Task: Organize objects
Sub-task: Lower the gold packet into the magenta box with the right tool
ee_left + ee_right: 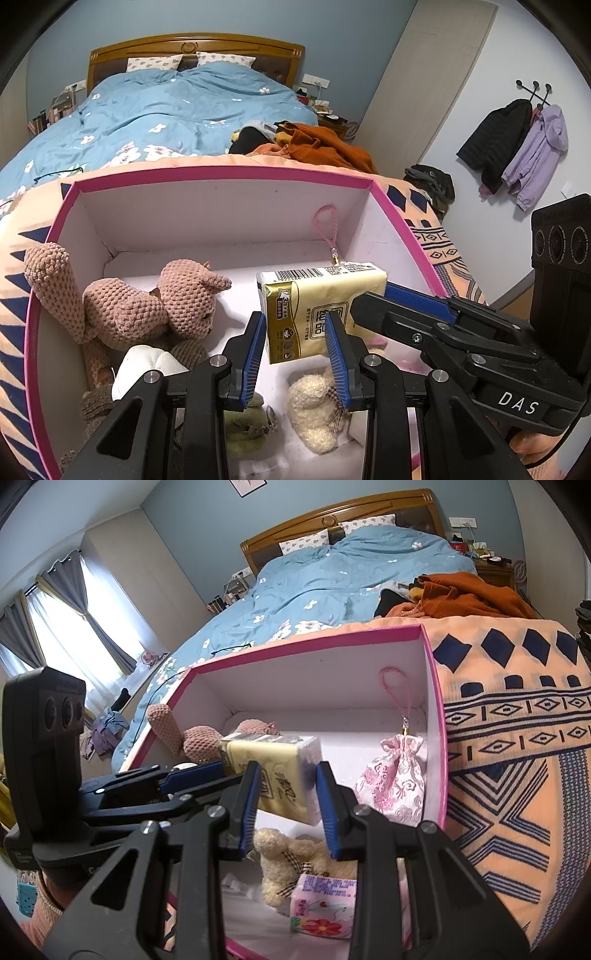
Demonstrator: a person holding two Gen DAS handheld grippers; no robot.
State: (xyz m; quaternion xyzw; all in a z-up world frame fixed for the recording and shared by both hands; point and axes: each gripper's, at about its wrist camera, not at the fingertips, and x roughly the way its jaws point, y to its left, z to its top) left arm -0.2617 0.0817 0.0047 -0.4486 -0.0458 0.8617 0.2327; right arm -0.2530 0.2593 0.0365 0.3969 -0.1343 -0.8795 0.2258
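Left gripper (pixel 293 319) clenched on a yellow tissue pack (pixel 314 295), blue pads pressed to its sides, pack standing at 12 o'clock from the fingertips. Right gripper (pixel 287 768) reaching in from 3 o'clock in the left wrist view, likewise clamped on the same pack, one finger over its front face and one behind. Pack held up off the floor of a pink-rimmed box (pixel 221 171) with white walls.

Below the pack, at 6 o'clock, a cream plush bear (pixel 314 410) and a small green toy (pixel 247 424). At 9 o'clock, a pink knitted animal (pixel 147 306) against the box wall. At 3 o'clock in the right wrist view, a pink drawstring pouch (pixel 395 782); at 6 o'clock, a flowered pink packet (pixel 325 904). Under the box, an orange patterned blanket (pixel 517 738).
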